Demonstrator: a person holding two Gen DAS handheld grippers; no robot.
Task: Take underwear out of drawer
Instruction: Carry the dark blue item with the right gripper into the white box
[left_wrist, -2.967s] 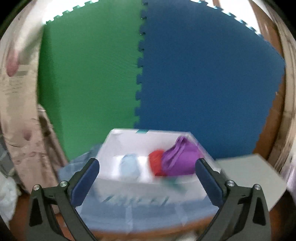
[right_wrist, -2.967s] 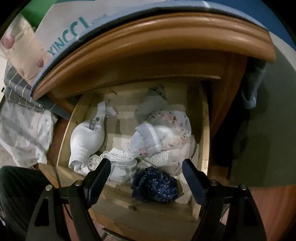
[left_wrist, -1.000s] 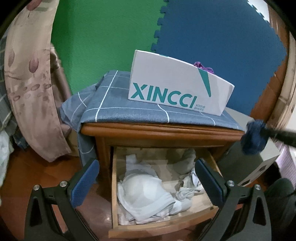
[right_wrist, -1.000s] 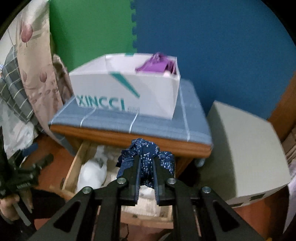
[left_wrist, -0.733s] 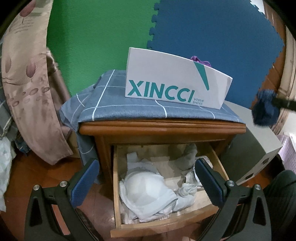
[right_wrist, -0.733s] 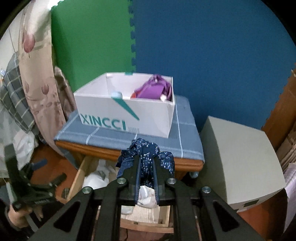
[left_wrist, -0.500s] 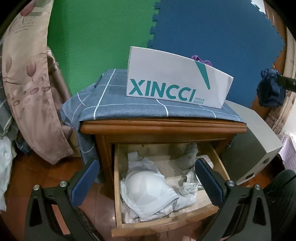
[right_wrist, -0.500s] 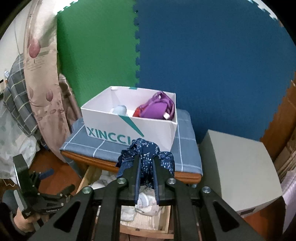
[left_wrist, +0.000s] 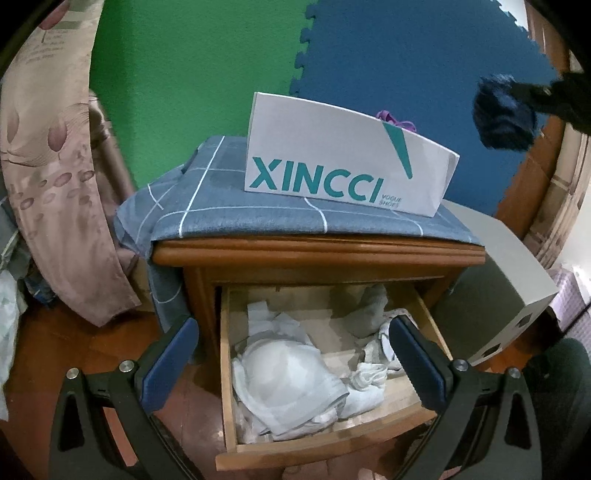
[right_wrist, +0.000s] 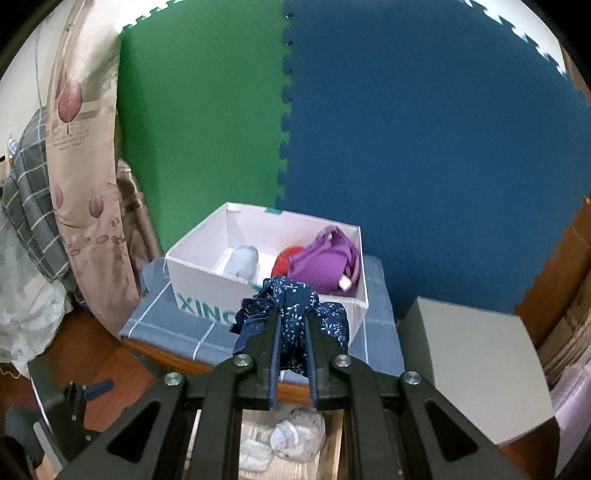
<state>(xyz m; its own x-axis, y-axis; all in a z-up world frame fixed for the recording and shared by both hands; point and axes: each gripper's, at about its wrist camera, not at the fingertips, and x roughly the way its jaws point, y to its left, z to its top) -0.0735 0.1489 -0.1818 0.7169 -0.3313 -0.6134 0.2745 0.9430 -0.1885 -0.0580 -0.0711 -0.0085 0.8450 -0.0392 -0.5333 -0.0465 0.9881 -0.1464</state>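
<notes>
A: What writing can be read?

B: The white cardboard box (left_wrist: 343, 177) carries "XINCCI" in large teal letters, with small text beside it that looks like "VOGUE SHOES". It stands on a grey-blue checked cloth (left_wrist: 207, 206) covering the wooden nightstand (left_wrist: 317, 254).

A: What does the box hold?

B: A purple garment (right_wrist: 328, 266), something red (right_wrist: 282, 264) beside it, and a pale blue bundle (right_wrist: 242, 262).

A: And the drawer?

B: The wooden drawer (left_wrist: 317, 446) is pulled out, holding a white padded bra (left_wrist: 284, 373) at front left and crumpled white and grey pieces behind and to the right.

A: Where is the underwear?

B: The dark blue patterned underwear (right_wrist: 291, 314) is bunched in the right gripper (right_wrist: 291, 354), clenched on it, held in the air in front of the box and above the drawer. It is a crumpled wad with no clear long axis.

A: The other gripper?

B: The left gripper (left_wrist: 291, 354) is spread wide, grasping nothing, facing the drawer.
</notes>
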